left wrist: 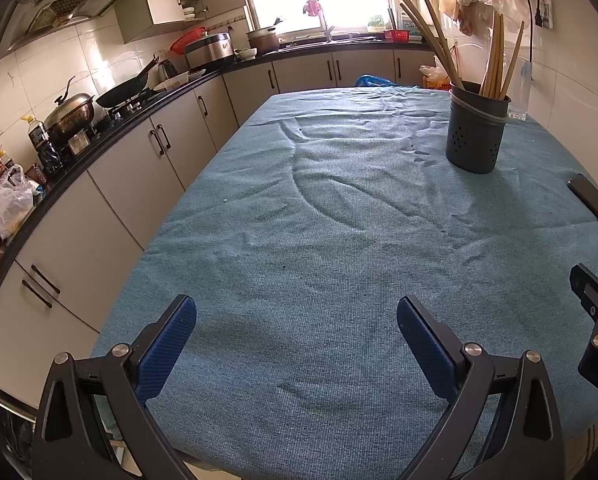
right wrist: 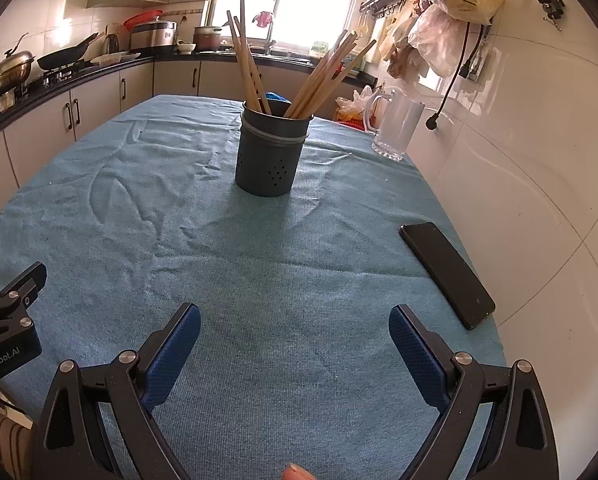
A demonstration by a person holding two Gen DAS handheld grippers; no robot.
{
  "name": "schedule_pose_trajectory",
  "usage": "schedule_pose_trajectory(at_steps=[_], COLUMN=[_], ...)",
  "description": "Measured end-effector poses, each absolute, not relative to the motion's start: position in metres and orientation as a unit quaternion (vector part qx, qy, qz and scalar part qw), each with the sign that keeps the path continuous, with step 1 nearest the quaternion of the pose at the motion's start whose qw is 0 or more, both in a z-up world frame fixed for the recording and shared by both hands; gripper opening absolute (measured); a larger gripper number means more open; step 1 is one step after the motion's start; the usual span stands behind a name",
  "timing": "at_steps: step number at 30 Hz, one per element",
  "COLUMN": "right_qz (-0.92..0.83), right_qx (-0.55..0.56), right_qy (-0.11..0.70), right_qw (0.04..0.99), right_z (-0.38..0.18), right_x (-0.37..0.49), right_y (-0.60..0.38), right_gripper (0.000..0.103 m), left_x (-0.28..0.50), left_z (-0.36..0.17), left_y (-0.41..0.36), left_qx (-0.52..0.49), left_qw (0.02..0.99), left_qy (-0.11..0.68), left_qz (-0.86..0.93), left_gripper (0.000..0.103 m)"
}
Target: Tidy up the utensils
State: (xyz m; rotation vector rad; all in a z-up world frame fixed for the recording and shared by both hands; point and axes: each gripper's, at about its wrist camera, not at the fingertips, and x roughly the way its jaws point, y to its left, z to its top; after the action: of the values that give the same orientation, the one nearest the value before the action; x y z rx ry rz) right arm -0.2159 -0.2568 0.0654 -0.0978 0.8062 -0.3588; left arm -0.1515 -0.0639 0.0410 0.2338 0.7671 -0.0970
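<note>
Two grippers are hovering low over the near end of a table draped in a blue-green cloth (right wrist: 227, 240), and neither is carrying anything. Left gripper (left wrist: 297, 334) is holding its two blue-padded fingers (left wrist: 167, 354) wide apart above bare cloth. Right gripper (right wrist: 295, 342) is doing the same, its tongs spread with nothing between them; a fingertip (right wrist: 297, 473) is peeking in at 6 o'clock of its view. In the right wrist view the left gripper's black body is showing at 9 o'clock, so the pair are sitting side by side.

One black phone (right wrist: 446, 274) is lying flat on the cloth at about 3 o'clock of the right gripper, near the table's wall-side edge.

Farther off, one dark perforated utensil holder (right wrist: 270, 152) is standing upright on the cloth, at 12 o'clock for the right gripper and about 1 o'clock for the left. Wooden chopsticks (right wrist: 319, 80) are standing inside it in two leaning bunches, one fanning toward 11 o'clock and one toward 1 o'clock; roughly ten sticks are showing, though overlap is making an exact count impossible. No chopsticks are lying on the cloth.

One clear glass mug (right wrist: 397, 128) is standing behind the holder at 2 o'clock, close to the tiled wall.

Beyond the table, a dark counter (left wrist: 203, 80) is running along at 10 o'clock, carrying one lidded wok (left wrist: 69, 110), one black pan (left wrist: 125, 90) and one rice cooker (left wrist: 210, 48)
</note>
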Motion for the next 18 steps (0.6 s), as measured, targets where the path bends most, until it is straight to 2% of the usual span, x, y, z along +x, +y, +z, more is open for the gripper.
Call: schedule_pose_trajectory(at_steps=[18], right_qz=[-0.171], right_qx=[-0.048], right_qy=[0.394], right_qw=[0.902], right_z=[0.0643], right_x=[-0.2149], right_y=[-0.257], right_gripper=[0.097], left_x=[-0.1517], left_z=[0.0412], left_y=[-0.0638], left_qx=[0.114], left_qw=[0.92], left_qy=[0.373], left_qz=[-0.047], left_gripper=[0.1])
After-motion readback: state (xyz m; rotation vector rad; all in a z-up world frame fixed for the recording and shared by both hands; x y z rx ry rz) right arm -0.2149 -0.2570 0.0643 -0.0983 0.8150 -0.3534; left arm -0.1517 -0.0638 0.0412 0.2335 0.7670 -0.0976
